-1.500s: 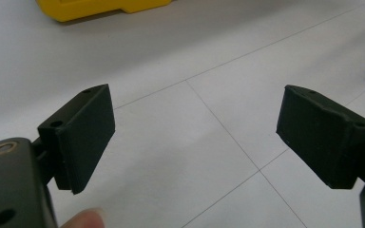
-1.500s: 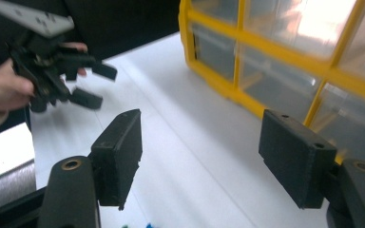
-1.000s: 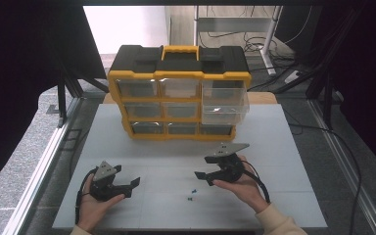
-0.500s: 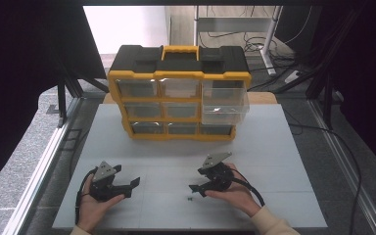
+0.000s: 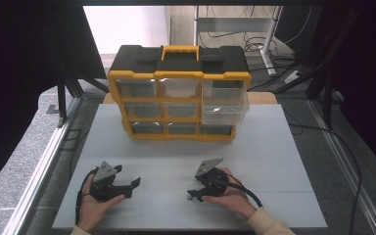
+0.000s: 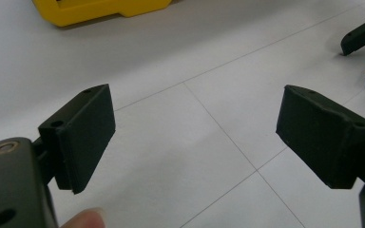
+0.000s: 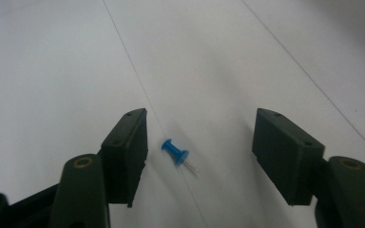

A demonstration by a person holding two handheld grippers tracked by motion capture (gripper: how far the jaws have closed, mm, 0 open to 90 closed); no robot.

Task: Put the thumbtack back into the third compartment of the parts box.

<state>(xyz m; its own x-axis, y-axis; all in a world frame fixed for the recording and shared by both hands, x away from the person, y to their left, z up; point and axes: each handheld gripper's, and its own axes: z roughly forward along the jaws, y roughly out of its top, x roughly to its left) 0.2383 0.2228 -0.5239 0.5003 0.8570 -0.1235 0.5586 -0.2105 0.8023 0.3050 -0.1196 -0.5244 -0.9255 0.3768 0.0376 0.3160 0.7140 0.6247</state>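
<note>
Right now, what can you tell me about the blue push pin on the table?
The small blue plastic push pin has a spool-shaped head and a thin bare metal needle. It lies on its side on the white table, on a thin seam line, between the open jaws of the right gripper, which do not touch it.

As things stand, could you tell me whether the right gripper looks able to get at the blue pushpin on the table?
Probably yes. The right gripper has its jaws open on either side of the blue pushpin, which lies on its side on the white table, with nothing between them.
</note>
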